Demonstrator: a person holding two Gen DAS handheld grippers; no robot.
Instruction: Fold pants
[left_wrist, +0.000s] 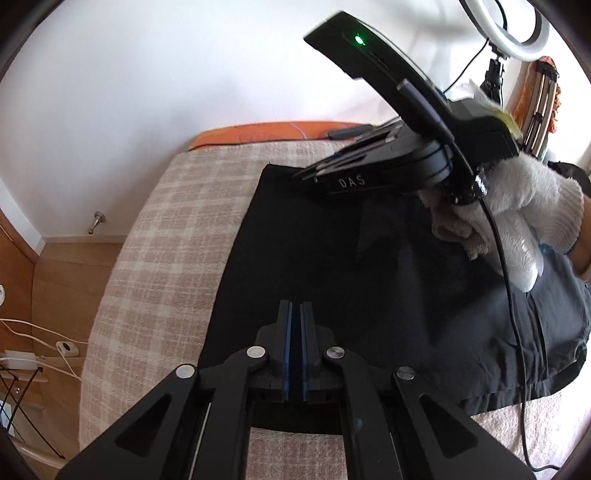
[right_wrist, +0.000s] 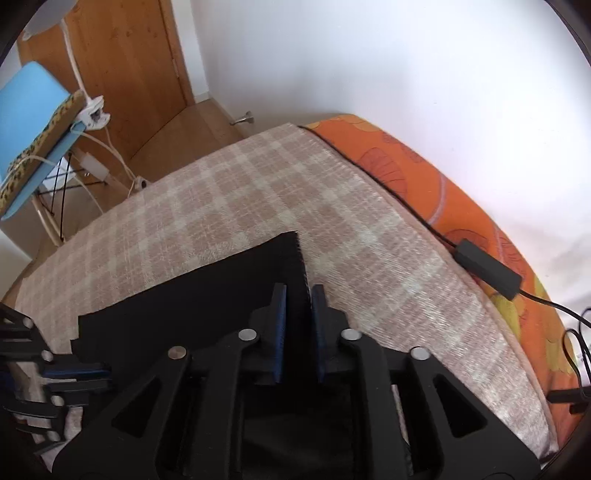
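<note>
Black pants lie folded flat on a beige checked blanket on a bed. My left gripper hovers over the near edge of the pants, its jaws almost closed with only a thin gap and nothing between them. My right gripper, held in a white-gloved hand, is at the far hem of the pants. In the right wrist view the right gripper has its jaws apart astride the hem edge of the pants near their corner. The left gripper shows at the lower left.
An orange flowered sheet runs along the bed's far side, with a black cable and adapter on it. A ring light stands at the right. A blue chair, white cables and a wooden door are beyond the bed.
</note>
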